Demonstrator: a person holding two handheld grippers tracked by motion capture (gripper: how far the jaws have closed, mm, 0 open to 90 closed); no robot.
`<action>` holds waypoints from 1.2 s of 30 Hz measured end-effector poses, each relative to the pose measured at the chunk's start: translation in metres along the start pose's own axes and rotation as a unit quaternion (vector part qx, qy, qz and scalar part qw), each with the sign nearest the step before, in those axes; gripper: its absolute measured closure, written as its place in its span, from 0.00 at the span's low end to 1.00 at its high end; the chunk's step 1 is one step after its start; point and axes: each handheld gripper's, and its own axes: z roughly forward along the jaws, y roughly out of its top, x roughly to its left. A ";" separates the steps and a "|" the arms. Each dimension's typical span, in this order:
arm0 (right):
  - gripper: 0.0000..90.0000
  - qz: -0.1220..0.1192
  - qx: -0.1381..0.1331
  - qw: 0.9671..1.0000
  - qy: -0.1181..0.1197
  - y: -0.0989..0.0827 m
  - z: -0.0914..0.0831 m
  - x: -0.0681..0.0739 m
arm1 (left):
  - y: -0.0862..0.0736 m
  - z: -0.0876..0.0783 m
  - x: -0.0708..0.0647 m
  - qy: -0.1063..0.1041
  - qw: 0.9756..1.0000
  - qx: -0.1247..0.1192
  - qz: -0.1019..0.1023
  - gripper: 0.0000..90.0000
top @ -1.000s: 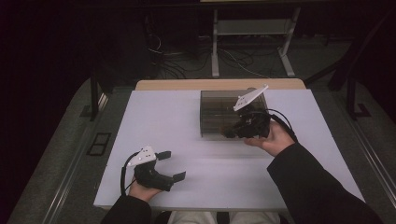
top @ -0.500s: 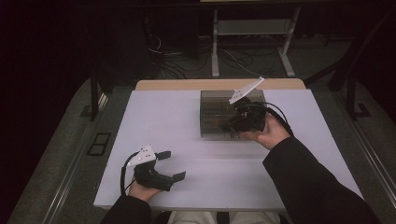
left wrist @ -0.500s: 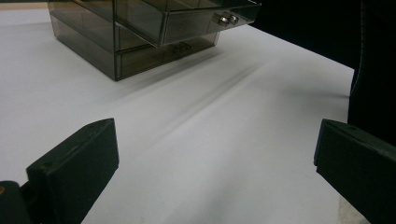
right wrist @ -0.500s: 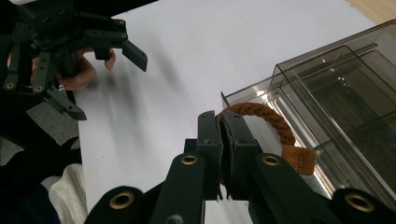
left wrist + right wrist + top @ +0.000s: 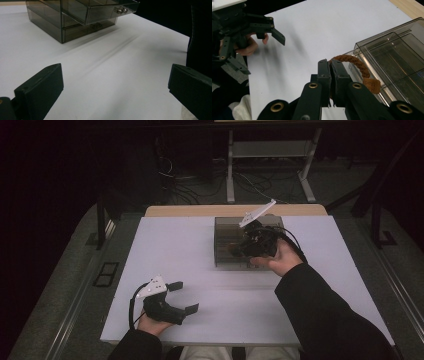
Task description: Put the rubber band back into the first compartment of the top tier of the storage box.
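Brown braided loop (image 5: 352,62) partly hidden in clamped rt tongs (image 5: 331,65), over drawer box (image 5: 392,57)

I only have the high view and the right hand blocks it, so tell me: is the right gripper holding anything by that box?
Observer: Yes, the right gripper is shut on a brown braided bracelet.
Operator: Is a drawer open for it?
Observer: The top drawer of the clear drawer unit stands pulled out.
Operator: And the left gripper?
Observer: The left gripper is open, with nothing between its jaws.
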 end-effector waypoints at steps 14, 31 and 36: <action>0.95 0.015 -0.001 1.000 -0.004 -0.001 0.018 -0.007 | 0.000 -0.001 0.000 0.000 1.000 0.000 -0.001 0.00; 0.95 0.021 0.011 1.000 -0.001 -0.003 0.034 -0.016 | 0.000 -0.001 0.001 -0.002 1.000 0.002 -0.001 0.00; 0.95 0.025 0.013 1.000 -0.001 -0.004 0.039 -0.018 | 0.000 -0.001 0.001 -0.003 1.000 -0.001 -0.002 0.00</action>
